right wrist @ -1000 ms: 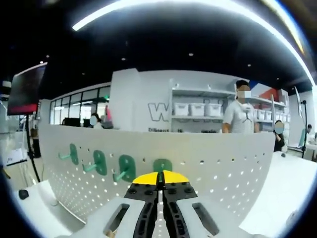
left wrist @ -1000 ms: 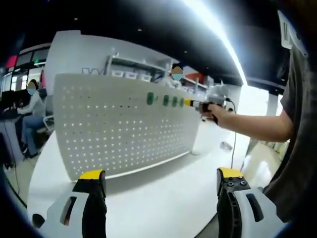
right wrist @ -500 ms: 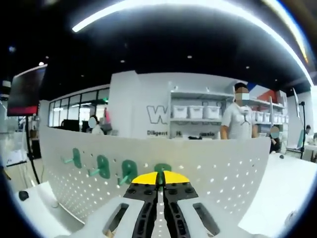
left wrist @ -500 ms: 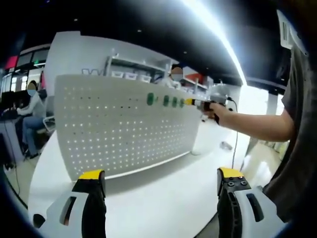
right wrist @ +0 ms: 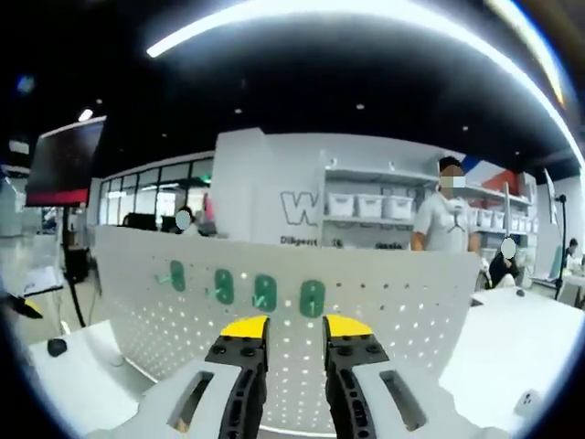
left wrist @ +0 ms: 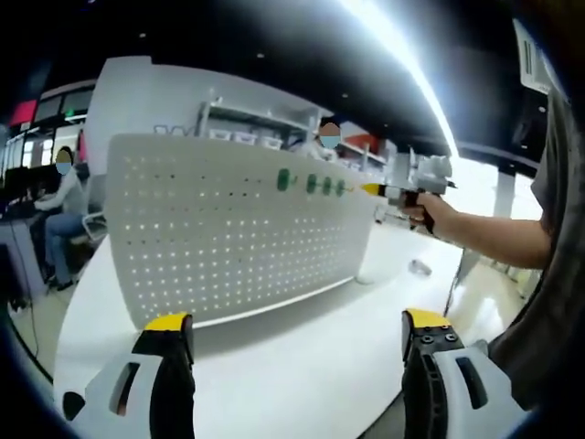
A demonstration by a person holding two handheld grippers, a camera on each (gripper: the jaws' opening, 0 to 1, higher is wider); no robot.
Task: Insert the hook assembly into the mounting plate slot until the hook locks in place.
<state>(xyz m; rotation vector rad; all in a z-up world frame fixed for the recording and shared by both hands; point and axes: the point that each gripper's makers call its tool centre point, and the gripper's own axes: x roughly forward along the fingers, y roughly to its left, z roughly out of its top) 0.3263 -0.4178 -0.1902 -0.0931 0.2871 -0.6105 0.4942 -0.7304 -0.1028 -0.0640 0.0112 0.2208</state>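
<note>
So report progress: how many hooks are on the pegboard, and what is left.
Done: four green hooks sit in a row on the white pegboard. In hand: nothing; the right gripper is open just in front of the rightmost hook, and the left gripper hangs open and empty over the white table. Left: I cannot tell whether the last hook has locked.

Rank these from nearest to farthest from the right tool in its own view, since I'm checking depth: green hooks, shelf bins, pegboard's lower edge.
1. Pegboard's lower edge, just beyond the right tool.
2. Green hooks, higher on the board.
3. Shelf bins, far behind, upper right.
</note>
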